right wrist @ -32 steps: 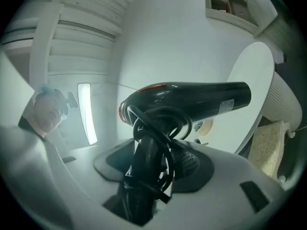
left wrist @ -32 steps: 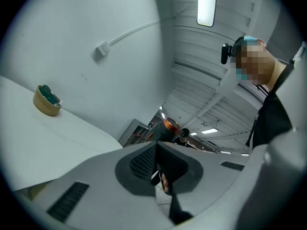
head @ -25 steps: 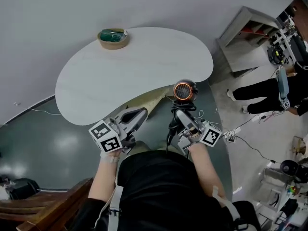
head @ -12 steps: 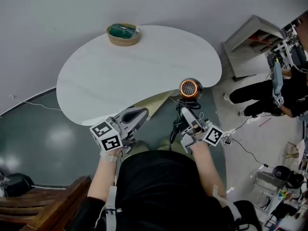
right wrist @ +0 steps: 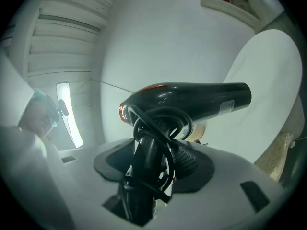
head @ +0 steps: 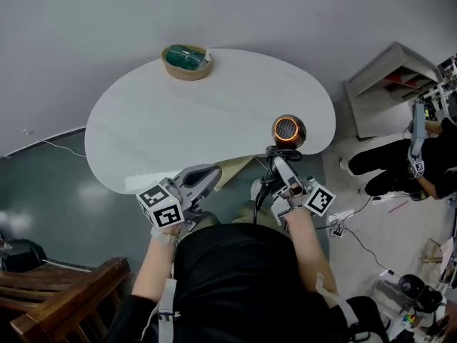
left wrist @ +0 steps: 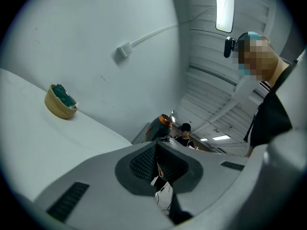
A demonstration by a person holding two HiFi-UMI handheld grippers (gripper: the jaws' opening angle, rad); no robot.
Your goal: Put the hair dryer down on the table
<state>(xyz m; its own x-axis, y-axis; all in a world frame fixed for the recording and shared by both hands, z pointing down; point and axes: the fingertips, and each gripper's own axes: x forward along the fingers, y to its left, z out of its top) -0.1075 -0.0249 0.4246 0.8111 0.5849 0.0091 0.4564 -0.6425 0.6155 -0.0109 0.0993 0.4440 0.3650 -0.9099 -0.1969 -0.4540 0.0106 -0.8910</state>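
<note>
Hair dryer is over the near right edge of the white table, barrel level, cord wound round the handle. Can't tell if it touches the top. Right gripper is clamped on the handle. Left gripper hangs at the near edge, jaws pressed together, nothing between. Woven basket sits at the far edge, well apart.
</note>
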